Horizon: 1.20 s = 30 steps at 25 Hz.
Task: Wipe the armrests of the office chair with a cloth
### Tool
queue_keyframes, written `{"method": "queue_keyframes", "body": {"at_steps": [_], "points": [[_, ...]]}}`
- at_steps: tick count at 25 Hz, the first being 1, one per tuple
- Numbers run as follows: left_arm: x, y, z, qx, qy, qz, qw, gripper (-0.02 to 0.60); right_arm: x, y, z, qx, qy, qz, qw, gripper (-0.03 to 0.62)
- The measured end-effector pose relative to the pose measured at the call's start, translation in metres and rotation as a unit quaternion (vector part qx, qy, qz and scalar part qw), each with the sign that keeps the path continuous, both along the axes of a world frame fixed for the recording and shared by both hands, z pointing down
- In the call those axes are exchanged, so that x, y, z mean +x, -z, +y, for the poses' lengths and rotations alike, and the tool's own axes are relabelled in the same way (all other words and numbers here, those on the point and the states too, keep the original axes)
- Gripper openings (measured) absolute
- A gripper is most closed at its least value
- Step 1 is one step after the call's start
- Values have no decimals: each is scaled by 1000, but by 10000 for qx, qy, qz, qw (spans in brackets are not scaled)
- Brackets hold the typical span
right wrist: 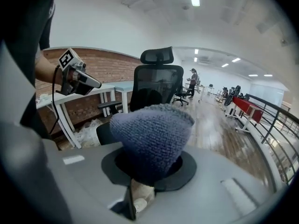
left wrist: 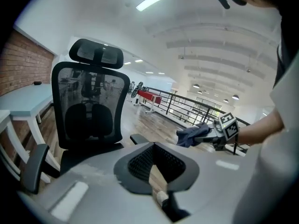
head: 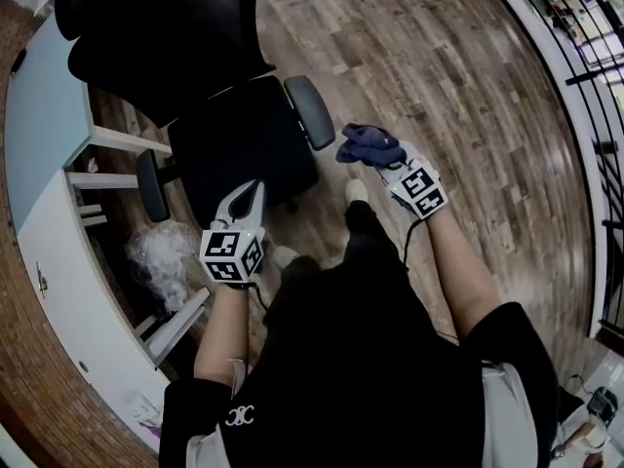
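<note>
Cloth [head: 370, 144], dark blue and bunched, is sitting squeezed between the jaws of the right gripper [head: 394, 167], just right of the office chair [head: 166, 37] and its right armrest [head: 310, 111]. Left gripper [head: 252, 191] is resting with jaws together on nothing, by the near edge of the seat [head: 239, 149]. Chair may be rolling or spinning away once wiping starts, because nothing is holding it.

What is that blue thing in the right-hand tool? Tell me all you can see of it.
It is a cloth, dark blue-grey, with a coarse, soft, knitted-looking weave. It is bunched into a rounded lump, not spread flat. The right gripper pinches it between its jaws, so it sticks out past their tips. In the head view it hangs above the wooden floor, just beside one armrest of the office chair, seemingly not touching it.
</note>
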<state>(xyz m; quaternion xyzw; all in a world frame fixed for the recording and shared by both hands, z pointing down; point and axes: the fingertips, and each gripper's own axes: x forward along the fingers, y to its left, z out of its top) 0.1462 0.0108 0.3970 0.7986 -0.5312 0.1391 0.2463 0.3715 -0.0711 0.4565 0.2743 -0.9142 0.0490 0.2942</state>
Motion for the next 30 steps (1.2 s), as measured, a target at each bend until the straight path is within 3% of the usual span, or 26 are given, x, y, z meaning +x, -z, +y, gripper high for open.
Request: {"method": "queue_keyframes", "body": {"at_steps": [5,10,15,20,26,30], "points": [[56,-16,-55,-230,209,64,9995,7,38,-32,-67,-282,309,-195,9989,71],[81,-34,-106,-458,637,-436,9960,6,41,-102,-119,-910,921,-439,9906,71],[96,-73,-130,-935,775,-546,9911,6,9,-167,-157,-1346,1619,-636,9755,70],[108,-104,-143,-1257,986,-387,9864,6,-41,-194,-182,-1518,2155,-1091,9584,71],[94,-116,-157,-1337,1244,-454,9821,6,-96,-212,-188,-1456,2976,-1096,9371,69],[90,-118,-160,-1362,1385,-447,9799,6,-109,-223,-192,-1492,3355,-985,9249,67]]}}
